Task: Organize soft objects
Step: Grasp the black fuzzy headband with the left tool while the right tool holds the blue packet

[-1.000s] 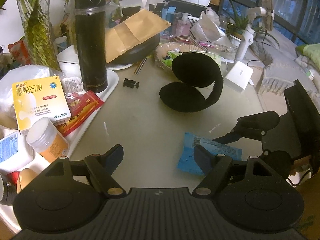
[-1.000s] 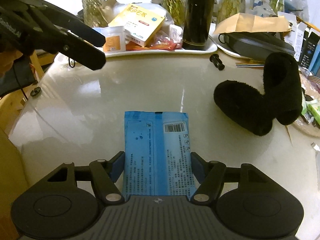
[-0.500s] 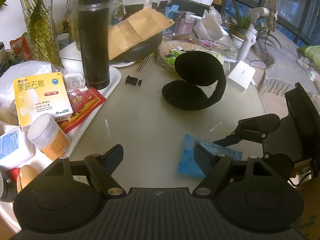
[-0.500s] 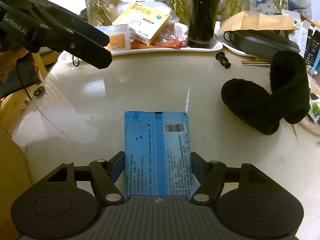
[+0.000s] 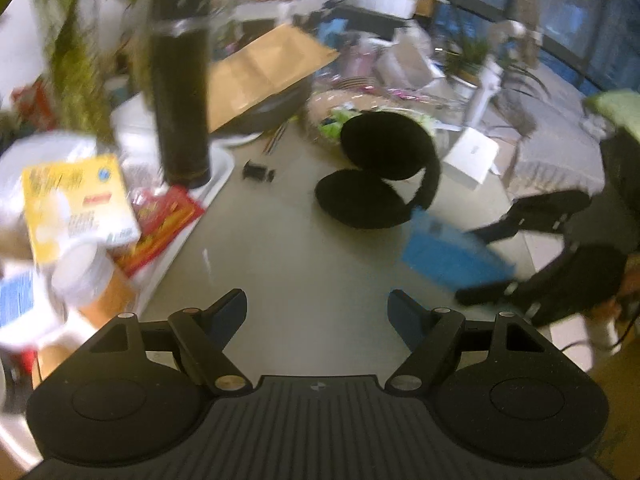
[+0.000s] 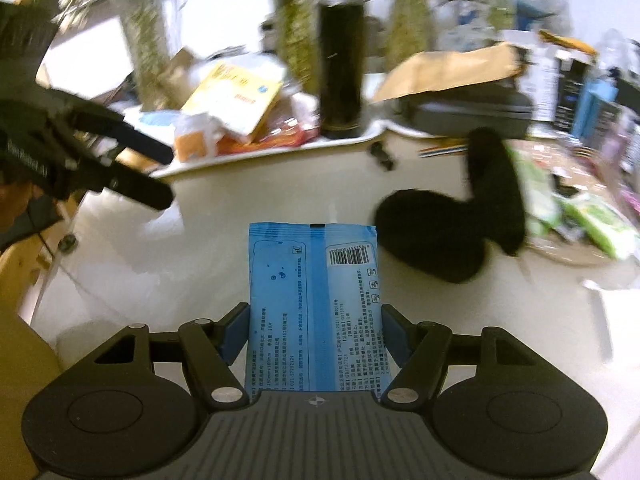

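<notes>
Now, step: you are carrying the blue wipes pack (image 6: 314, 300) across the surface (image 5: 280, 264).
Right tool (image 6: 314, 330): clamped on the pack's two sides.
Left tool (image 5: 318, 312): wide apart, holding nothing.
Pack position: lifted, at 3 o'clock of the left view, just beside the black earmuffs (image 5: 376, 178).
Next move: judged, pick a drop spot near the earmuffs, then release.
Change: a second ago the pack lay nearer you; it has swung toward the earmuffs, and both views are now blurred.

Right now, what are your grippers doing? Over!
Right gripper shut on the blue packet, held off the table. Left gripper open, nothing in it. Black earmuffs sit just ahead-right of the packet.
</notes>
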### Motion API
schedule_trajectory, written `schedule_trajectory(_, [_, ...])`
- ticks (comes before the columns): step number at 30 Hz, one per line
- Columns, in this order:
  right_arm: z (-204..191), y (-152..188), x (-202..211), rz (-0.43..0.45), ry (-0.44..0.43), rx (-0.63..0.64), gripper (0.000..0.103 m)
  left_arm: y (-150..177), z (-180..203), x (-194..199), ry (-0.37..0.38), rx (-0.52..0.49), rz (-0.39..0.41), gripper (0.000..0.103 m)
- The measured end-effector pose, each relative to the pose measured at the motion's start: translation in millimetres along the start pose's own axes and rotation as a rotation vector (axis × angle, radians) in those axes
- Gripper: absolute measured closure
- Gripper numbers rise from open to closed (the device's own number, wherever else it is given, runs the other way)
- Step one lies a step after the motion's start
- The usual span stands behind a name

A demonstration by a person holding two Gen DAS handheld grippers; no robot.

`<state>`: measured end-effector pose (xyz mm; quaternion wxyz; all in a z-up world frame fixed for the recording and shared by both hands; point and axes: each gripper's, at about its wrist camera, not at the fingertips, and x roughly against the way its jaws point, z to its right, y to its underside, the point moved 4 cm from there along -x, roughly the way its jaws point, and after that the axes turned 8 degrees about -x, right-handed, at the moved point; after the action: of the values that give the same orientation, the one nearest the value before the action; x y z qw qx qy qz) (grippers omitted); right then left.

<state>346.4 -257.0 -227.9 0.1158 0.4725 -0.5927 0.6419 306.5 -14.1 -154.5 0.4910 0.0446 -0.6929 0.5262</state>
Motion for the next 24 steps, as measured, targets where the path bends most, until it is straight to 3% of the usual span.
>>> schedule_trajectory(3, [15,-1,24,0.014,0.049,-0.06,0.032,-11,10,-6,0.006,-0.11,0.029,0.026])
schedule_trajectory(9, [48,17,55,-0.011,0.16,-0.211,0.032,-41,28,-33,0.142,-0.212,0.098,0.026])
schedule_trajectory(14, [63,28,68,-0.038,0.216,-0.292,0.032,-58,46,-60,0.209,-0.304,0.123,0.026])
schedule_trajectory(19, [73,34,78,-0.033,0.234,-0.356,0.032,-73,62,-91,0.207,-0.375,0.117,0.027])
schedule_trajectory(24, [74,36,77,-0.044,0.237,-0.364,0.032,-79,75,-117,0.234,-0.395,0.089,0.046])
